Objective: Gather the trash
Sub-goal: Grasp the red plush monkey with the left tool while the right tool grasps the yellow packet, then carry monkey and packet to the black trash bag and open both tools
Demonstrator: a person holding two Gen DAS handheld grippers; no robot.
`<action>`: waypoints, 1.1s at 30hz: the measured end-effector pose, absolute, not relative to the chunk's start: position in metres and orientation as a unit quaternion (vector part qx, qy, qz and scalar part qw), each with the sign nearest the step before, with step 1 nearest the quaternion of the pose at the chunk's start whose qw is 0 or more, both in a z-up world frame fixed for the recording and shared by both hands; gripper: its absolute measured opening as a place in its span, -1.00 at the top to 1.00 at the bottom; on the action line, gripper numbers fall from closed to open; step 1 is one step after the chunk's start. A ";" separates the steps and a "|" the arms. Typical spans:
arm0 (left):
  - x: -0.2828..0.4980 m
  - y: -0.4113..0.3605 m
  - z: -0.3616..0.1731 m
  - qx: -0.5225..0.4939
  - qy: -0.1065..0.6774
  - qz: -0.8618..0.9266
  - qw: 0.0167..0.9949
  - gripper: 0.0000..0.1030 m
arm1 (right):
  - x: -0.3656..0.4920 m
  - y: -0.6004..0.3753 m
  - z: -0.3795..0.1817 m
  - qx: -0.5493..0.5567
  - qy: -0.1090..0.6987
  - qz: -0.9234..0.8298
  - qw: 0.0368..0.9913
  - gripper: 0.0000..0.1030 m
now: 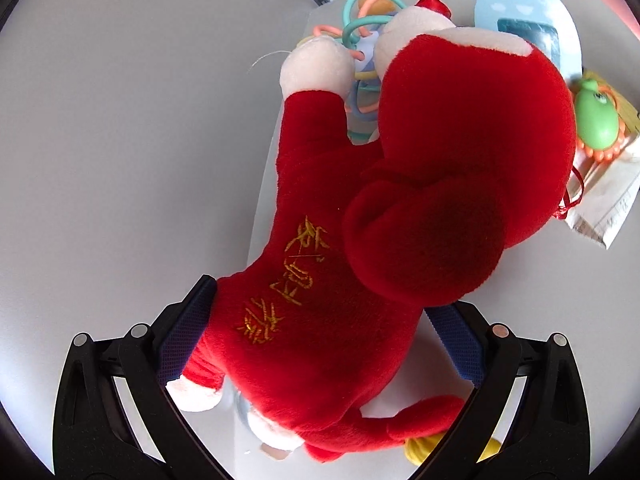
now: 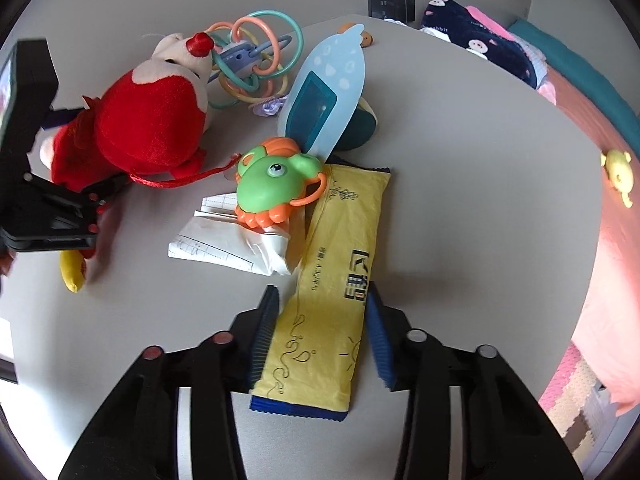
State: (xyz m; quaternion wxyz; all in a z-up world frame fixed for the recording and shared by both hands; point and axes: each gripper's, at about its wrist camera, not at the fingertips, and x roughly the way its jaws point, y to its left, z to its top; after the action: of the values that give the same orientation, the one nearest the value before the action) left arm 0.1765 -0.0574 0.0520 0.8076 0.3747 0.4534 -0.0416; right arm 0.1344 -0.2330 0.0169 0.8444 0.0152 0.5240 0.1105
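Yellow plastic wrapper point(image 2: 332, 292), long and flat with dark blue crimped ends and black printed marks, lies on the grey table point(image 2: 460, 200) directly between the two blue-padded fingers of the right claw point(image 2: 320, 336). The fingers stand close along both long edges of the wrapper; whether the pads actually press on it cannot be told. The wrapper's far end reaches up under a green and orange toy point(image 2: 272, 188), which sits on a crumpled sheet of white lined paper point(image 2: 224, 240).

To the left, the left claw point(image 1: 320, 340) has its blue pads closed on the body of a red plush toy point(image 1: 360, 240), gripping it at both sides. The plush has cream paws and muzzle, gold stitched characters on its back and a yellow tassel at its lower end. From the right wrist view the plush point(image 2: 140, 132) lies at the left side of the table with a red cord trailing toward the green toy.

Beyond it sits a tangle of pastel plastic rings point(image 2: 256, 60). Right of the rings a pale blue card point(image 2: 328, 92) with a dark teal window leans tilted over a dark teal object. Further right, past the table edge, lie a navy patterned cloth point(image 2: 480, 44) and a pink bed cover point(image 2: 592, 160).
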 end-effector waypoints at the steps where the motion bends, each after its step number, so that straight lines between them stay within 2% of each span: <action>1: 0.175 -0.055 0.053 0.366 0.448 -0.042 0.814 -0.85 | 0.134 -0.234 0.018 0.017 0.523 0.112 0.845 0.32; 3: 0.172 -0.051 0.058 0.347 0.444 -0.039 0.825 -0.67 | 0.133 -0.235 0.019 0.020 0.521 0.114 0.845 0.35; 6: 0.166 -0.045 0.070 0.298 0.444 -0.039 0.844 -0.53 | 0.131 -0.237 0.023 0.025 0.518 0.118 0.847 0.39; 12: 0.155 -0.011 0.114 0.163 0.436 -0.037 0.884 -0.37 | 0.124 -0.243 0.037 0.034 0.503 0.123 0.855 0.49; 18: 0.122 -0.004 0.161 0.093 0.402 -0.064 0.908 -0.35 | 0.116 -0.252 0.057 0.048 0.483 0.130 0.865 0.52; 24: 0.096 -0.027 0.195 0.086 0.377 -0.096 0.917 -0.35 | 0.108 -0.267 0.081 0.063 0.459 0.132 0.877 0.52; 33: 0.116 -0.113 0.196 0.108 0.368 -0.147 0.912 -0.36 | 0.093 -0.317 0.108 0.077 0.430 0.104 0.893 0.52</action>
State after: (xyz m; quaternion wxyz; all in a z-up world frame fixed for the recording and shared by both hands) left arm 0.1160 -0.1126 0.1960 0.9120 0.1076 0.3676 -0.1471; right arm 0.0927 -0.3172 0.1077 0.8933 0.0772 0.4304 0.1043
